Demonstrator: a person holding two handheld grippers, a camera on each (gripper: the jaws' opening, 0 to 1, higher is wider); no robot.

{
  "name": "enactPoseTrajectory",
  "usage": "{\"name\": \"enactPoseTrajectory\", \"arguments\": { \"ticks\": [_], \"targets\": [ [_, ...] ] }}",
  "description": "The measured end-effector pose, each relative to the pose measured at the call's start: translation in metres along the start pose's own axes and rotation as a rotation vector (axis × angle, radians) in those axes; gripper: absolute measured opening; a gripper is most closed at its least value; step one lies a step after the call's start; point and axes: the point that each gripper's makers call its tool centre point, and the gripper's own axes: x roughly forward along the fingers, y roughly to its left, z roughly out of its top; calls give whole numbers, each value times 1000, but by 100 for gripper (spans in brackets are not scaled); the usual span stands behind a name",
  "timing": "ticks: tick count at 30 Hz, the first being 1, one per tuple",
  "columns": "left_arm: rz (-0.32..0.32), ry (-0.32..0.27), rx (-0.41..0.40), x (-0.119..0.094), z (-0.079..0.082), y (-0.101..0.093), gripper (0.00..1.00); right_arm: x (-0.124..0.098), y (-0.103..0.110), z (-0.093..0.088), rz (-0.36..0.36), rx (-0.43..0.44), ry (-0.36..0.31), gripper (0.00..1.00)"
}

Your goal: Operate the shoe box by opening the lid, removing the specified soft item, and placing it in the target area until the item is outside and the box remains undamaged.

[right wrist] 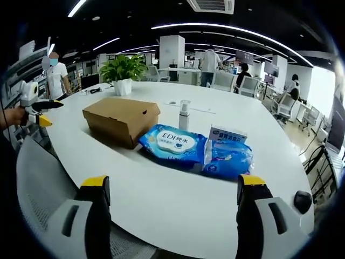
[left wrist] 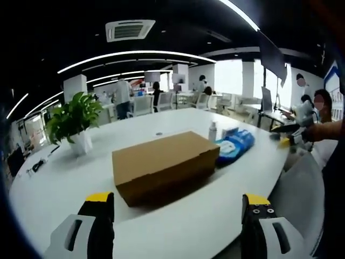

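Box [left wrist: 164, 164] lid shut, my claws [left wrist: 178, 210] [right wrist: 172, 194] released: careless prying at 12 o'clock may tear cardboard.

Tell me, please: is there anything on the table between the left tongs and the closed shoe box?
Nothing visible. In the left gripper view the left tongs stand open, and bare white table lies between them and the shoe box. The blue wipes pack and the potted plant sit off to its sides.
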Motion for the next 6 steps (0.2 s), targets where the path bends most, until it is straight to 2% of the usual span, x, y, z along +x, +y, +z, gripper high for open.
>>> {"name": "enactPoseTrajectory", "arguments": {
  "ticks": [6],
  "targets": [
    [4, -3, -8, 0, -1, 1, 100, -1, 0, 2, 0, 1, -6, 93]
  ]
}}
